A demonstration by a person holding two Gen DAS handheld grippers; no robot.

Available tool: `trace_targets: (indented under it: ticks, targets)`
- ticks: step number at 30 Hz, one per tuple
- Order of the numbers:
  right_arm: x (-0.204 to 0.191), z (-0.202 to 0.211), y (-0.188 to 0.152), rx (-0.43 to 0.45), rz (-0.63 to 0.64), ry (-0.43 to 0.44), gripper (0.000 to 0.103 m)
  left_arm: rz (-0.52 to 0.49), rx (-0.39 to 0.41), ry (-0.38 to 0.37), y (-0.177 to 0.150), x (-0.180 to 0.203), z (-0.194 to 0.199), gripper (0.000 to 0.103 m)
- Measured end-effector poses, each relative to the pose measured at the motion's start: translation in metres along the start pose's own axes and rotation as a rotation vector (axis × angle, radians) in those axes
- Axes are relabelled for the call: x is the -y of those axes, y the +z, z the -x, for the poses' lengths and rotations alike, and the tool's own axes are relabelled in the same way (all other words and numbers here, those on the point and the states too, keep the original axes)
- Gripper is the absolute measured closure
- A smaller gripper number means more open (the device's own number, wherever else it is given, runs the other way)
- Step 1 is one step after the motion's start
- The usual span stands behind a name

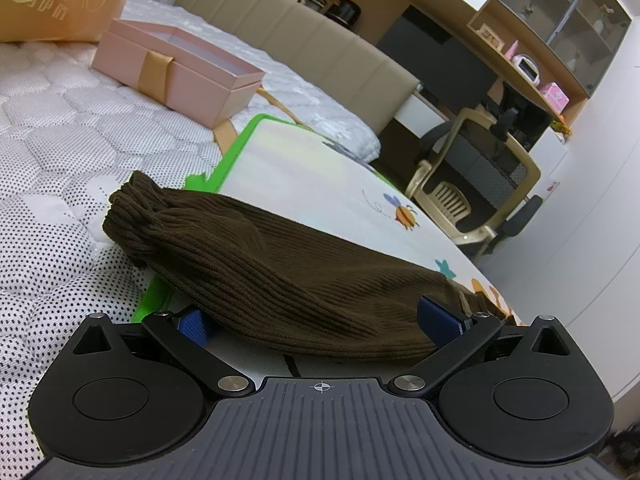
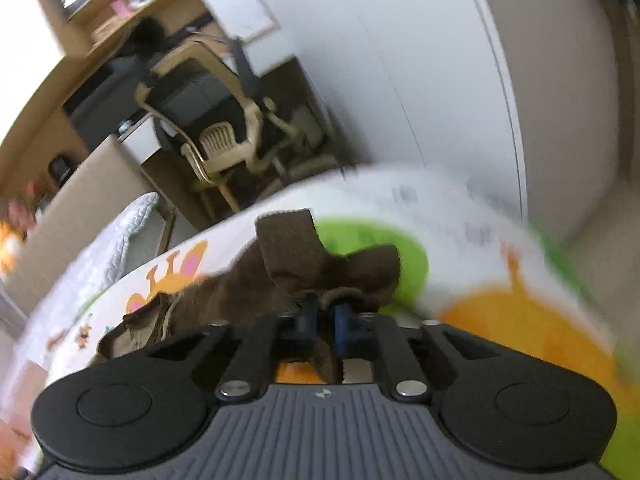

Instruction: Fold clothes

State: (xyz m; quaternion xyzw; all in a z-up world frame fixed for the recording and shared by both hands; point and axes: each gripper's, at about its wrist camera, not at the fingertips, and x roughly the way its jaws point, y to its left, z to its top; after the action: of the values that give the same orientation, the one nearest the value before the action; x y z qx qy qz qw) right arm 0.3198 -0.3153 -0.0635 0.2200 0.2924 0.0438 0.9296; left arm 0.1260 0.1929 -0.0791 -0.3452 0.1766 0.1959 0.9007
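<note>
1. We are looking at a brown ribbed garment point(image 1: 256, 264) lying on a cartoon-printed play mat point(image 1: 320, 184) spread over the quilted mattress point(image 1: 60, 152). In the left wrist view its long axis is running from a bunched end at the middle left of the frame down to the lower right.

2. We are keeping the left gripper point(image 1: 320, 322) spread wide, its blue pads standing well apart at the lower edge of the frame. The near edge of the garment is lying between them, and neither pad looks to be pressing on it.

3. We are pinching a fold of the same garment point(image 2: 320, 268) in the right gripper point(image 2: 326, 316), whose jaws are nearly together on the cloth at the lower centre of the right wrist view. The fabric is rising above the pads and trailing off to the lower left. This view is blurred.

4. We are judging that the next move turns on this: the right hand already has one end, while the bunched far end is lying ahead and to the left of the left gripper, so the left is the nearer one to reach it.
</note>
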Motion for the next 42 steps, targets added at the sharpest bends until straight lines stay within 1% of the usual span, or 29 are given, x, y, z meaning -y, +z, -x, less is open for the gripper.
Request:
trace_targets:
  ticks: [2, 3, 4, 7, 8, 11, 15, 18, 20, 21, 22, 23, 24, 27, 28, 30, 31, 33, 35, 37, 38, 39, 41, 42]
  targets:
    - [-0.024, 0.016, 0.018, 0.069, 0.128, 0.02, 0.1, 0.004, 0.001, -0.003, 0.0, -0.001, 0.0, 0.0]
    - [-0.045, 0.027, 0.027, 0.121, 0.221, 0.036, 0.1, 0.006, 0.001, -0.004, 0.0, -0.001, 0.0, 0.0]
    - [-0.062, 0.036, 0.033, 0.156, 0.288, 0.058, 0.1, 0.009, 0.002, -0.007, 0.0, -0.002, 0.0, 0.0]
    - [-0.11, 0.048, 0.045, 0.178, 0.384, 0.155, 0.1, 0.019, 0.003, -0.015, 0.001, -0.004, 0.0, 0.0]
    - [-0.126, 0.048, 0.046, 0.177, 0.409, 0.186, 0.1, 0.021, 0.004, -0.016, 0.001, -0.005, 0.0, 0.0]
    - [-0.17, 0.036, 0.035, 0.121, 0.483, 0.274, 0.1, 0.027, 0.005, -0.021, 0.001, -0.006, 0.001, 0.0]
    - [-0.229, 0.012, 0.007, 0.041, 0.62, 0.359, 0.1, 0.033, 0.005, -0.027, 0.001, -0.007, 0.001, 0.0]
    - [-0.256, 0.004, -0.008, -0.022, 0.656, 0.428, 0.099, 0.041, 0.005, -0.034, 0.001, -0.008, 0.001, 0.0]
    - [-0.264, 0.007, -0.008, -0.022, 0.661, 0.476, 0.097, 0.047, 0.005, -0.039, 0.001, -0.01, 0.001, 0.0]
    - [-0.265, 0.008, -0.006, -0.018, 0.666, 0.49, 0.092, 0.05, 0.005, -0.041, 0.001, -0.01, 0.001, 0.0]
    - [-0.264, 0.011, -0.006, -0.014, 0.673, 0.488, 0.082, 0.052, 0.006, -0.043, 0.001, -0.011, 0.001, 0.0]
    - [-0.26, 0.015, -0.008, -0.009, 0.683, 0.474, 0.076, 0.054, 0.006, -0.044, 0.001, -0.011, 0.001, 0.0]
    - [-0.257, 0.018, -0.009, -0.005, 0.693, 0.46, 0.066, 0.056, 0.006, -0.046, 0.002, -0.012, 0.001, 0.0]
    - [-0.245, 0.026, -0.015, 0.001, 0.733, 0.407, 0.058, 0.059, 0.006, -0.049, 0.002, -0.012, 0.001, 0.0]
    - [-0.24, 0.024, -0.02, -0.01, 0.756, 0.377, 0.052, 0.056, 0.006, -0.049, 0.002, -0.012, 0.002, 0.0]
    - [-0.226, 0.017, -0.031, -0.036, 0.786, 0.321, 0.047, 0.043, 0.004, -0.046, 0.002, -0.01, 0.002, 0.0]
    - [-0.216, 0.015, -0.036, -0.047, 0.773, 0.302, 0.046, 0.024, -0.003, -0.046, 0.003, -0.006, 0.004, 0.0]
    - [-0.19, 0.009, -0.041, -0.075, 0.668, 0.281, 0.045, -0.018, -0.023, -0.048, 0.004, 0.002, 0.006, 0.0]
    - [-0.162, 0.005, -0.046, -0.08, 0.57, 0.249, 0.044, -0.053, -0.045, -0.058, 0.006, 0.01, 0.01, 0.0]
    - [-0.138, 0.002, -0.05, -0.063, 0.505, 0.215, 0.038, -0.082, -0.07, -0.117, 0.012, 0.024, 0.016, 0.0]
    - [-0.127, 0.001, -0.053, -0.052, 0.472, 0.208, 0.036, -0.114, -0.069, -0.138, 0.014, 0.035, 0.02, 0.0]
    - [-0.118, 0.0, -0.054, -0.043, 0.434, 0.21, 0.033, -0.152, -0.064, -0.156, 0.017, 0.046, 0.024, 0.0]
    - [-0.101, -0.003, -0.056, -0.029, 0.353, 0.231, 0.028, -0.212, -0.11, -0.206, 0.02, 0.074, 0.018, 0.0]
    - [-0.095, -0.005, -0.057, -0.024, 0.323, 0.249, 0.022, -0.241, -0.138, -0.232, 0.021, 0.088, 0.014, 0.0]
